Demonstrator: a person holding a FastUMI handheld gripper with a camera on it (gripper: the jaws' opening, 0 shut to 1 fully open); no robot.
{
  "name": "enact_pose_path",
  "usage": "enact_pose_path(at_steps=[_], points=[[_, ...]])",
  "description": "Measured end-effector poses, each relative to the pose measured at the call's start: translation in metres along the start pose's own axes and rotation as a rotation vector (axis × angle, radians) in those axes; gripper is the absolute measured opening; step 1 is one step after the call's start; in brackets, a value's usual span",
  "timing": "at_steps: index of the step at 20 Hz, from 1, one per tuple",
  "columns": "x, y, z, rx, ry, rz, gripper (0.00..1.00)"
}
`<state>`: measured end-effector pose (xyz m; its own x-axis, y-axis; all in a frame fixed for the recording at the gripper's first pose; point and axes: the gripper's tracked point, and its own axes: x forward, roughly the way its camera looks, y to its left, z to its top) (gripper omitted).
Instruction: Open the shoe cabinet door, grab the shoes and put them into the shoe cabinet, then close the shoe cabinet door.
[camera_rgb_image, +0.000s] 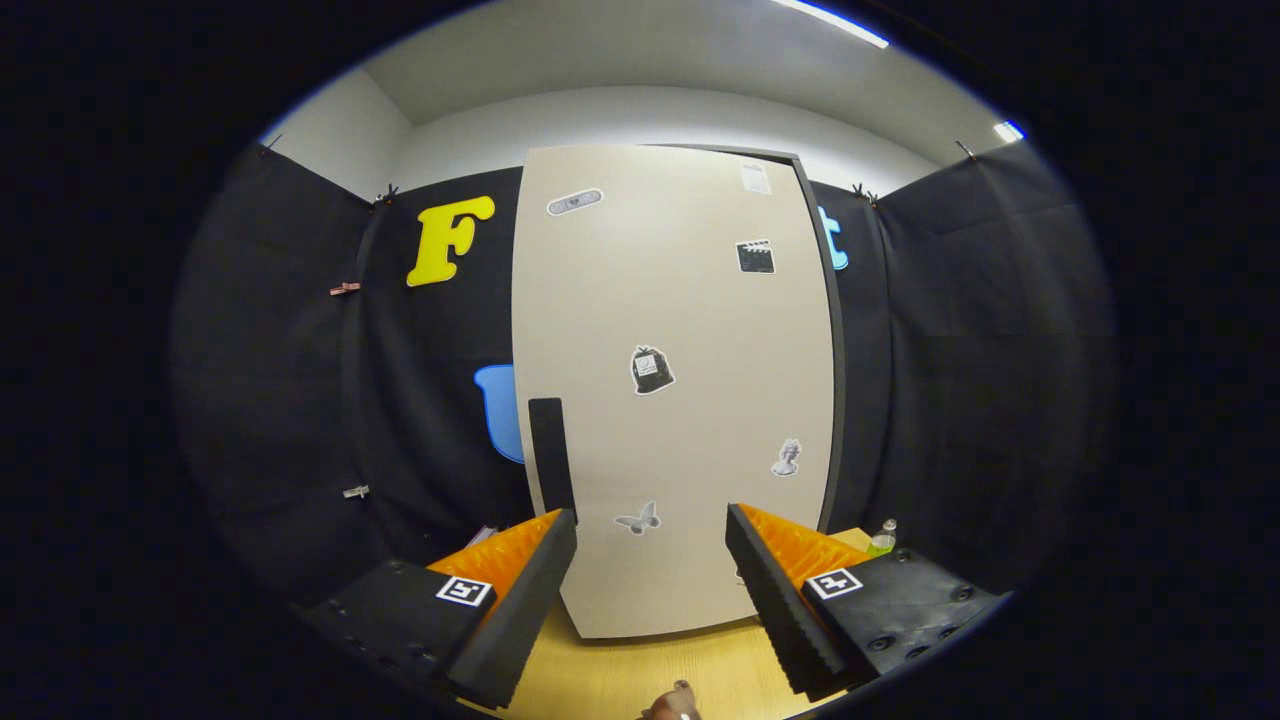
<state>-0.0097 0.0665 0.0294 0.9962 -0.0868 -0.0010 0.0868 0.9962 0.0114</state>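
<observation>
The shoe cabinet stands upright on a wooden table, just ahead of the gripper. Its pale door is closed and faces the camera, so the inside is hidden. One dark vertical handle sits near the left edge of the door. I count six stickers on the door; the one at the top right corner is too faint to make out. The jaws stand wide apart and hold nothing; the lower part of the door shows between the two fingers. Behind the right finger, a small bottle with a greenish body is partly hidden. At the bottom, between the fingers, a small brownish object is cut off, and I cannot tell what it is.
</observation>
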Motion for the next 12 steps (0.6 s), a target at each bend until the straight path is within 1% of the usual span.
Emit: enact_pose_path(at_steps=[6,12], points=[[0.000,-0.009,0.001,0.026,-0.002,-0.014,0.98],[-0.004,-0.012,0.000,0.014,0.000,-0.020,0.98]])
